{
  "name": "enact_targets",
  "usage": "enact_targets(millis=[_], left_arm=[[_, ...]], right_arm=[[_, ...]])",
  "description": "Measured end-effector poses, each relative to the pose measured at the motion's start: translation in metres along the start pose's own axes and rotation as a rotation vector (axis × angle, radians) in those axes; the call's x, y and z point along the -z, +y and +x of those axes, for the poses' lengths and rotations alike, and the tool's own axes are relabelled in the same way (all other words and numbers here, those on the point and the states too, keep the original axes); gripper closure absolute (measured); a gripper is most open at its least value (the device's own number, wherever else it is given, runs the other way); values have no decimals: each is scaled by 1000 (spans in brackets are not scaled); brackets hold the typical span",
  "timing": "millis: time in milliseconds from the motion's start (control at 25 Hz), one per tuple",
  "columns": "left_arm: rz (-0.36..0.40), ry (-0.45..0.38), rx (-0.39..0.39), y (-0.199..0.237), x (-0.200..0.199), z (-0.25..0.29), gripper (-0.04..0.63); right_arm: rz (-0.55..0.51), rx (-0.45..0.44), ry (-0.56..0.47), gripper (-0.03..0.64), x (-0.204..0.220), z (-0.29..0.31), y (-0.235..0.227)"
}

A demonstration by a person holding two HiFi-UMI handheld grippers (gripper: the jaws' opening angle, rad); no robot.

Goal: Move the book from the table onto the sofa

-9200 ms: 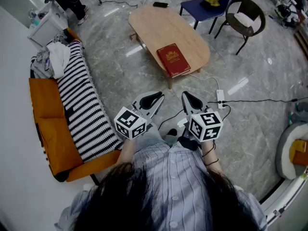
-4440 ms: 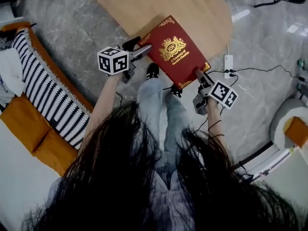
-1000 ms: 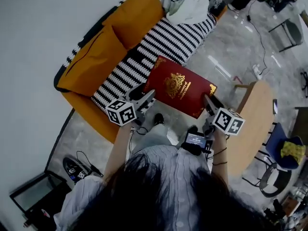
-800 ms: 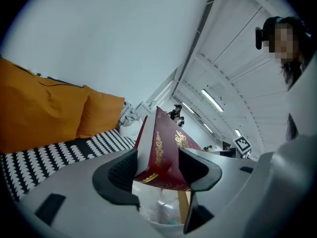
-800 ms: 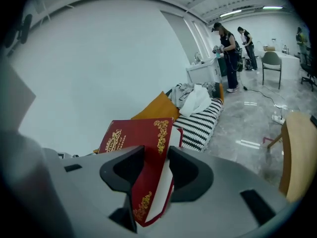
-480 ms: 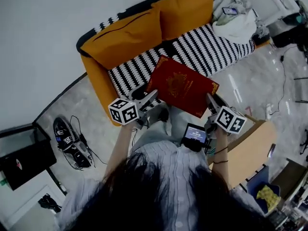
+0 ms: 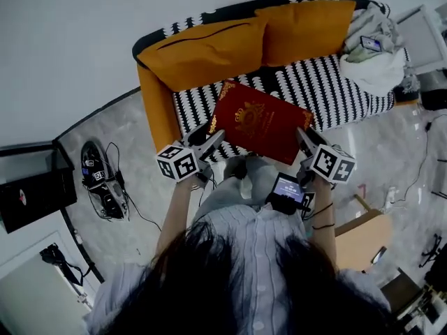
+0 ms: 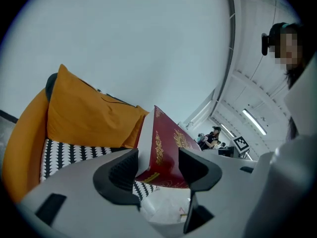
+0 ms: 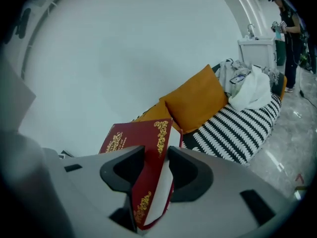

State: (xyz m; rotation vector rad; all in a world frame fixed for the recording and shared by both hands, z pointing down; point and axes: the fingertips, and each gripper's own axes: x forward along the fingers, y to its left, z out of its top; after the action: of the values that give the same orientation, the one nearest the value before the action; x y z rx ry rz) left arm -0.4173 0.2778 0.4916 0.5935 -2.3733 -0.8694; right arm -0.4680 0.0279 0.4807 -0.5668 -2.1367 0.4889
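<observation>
The book [image 7: 260, 121] is dark red with gold ornament and is held flat in the air between both grippers. It hangs over the front edge of the sofa's black-and-white striped seat [image 7: 335, 89]. My left gripper [image 7: 213, 132] is shut on the book's near left corner, and my right gripper [image 7: 302, 137] is shut on its near right corner. In the left gripper view the book [image 8: 166, 150] sits tilted between the jaws of the left gripper [image 8: 158, 170]. In the right gripper view the right gripper [image 9: 156, 170] clamps the book [image 9: 136, 148] by its cover and pages.
Two orange cushions [image 7: 209, 51] lean on the sofa's back. White clothes and a phone [image 7: 380, 61] lie at its right end. Black gear with cables [image 7: 101, 183] sits on the floor at left. The wooden table's corner [image 7: 360, 239] is behind me at right.
Both grippers have carried the book toward the sofa. The view has swung so that the sofa lies straight ahead, and the book now overlaps the striped seat's front edge. The grips are unchanged.
</observation>
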Motion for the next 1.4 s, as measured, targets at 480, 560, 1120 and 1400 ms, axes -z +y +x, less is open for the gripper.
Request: enact_targets(millis=[480, 560, 1120, 1400], left_arm=[[-71, -9, -177, 59, 9, 11, 337], [-98, -20, -191, 72, 11, 11, 337], [-201, 12, -279, 146, 57, 24, 337], [-201, 76, -317, 192, 78, 54, 337]], right_arm=[[-99, -132, 196, 453, -16, 99, -3], [-108, -140, 217, 453, -16, 116, -1], [-140, -170, 381, 453, 25, 204, -26], [-137, -175, 408, 453, 39, 255, -50]])
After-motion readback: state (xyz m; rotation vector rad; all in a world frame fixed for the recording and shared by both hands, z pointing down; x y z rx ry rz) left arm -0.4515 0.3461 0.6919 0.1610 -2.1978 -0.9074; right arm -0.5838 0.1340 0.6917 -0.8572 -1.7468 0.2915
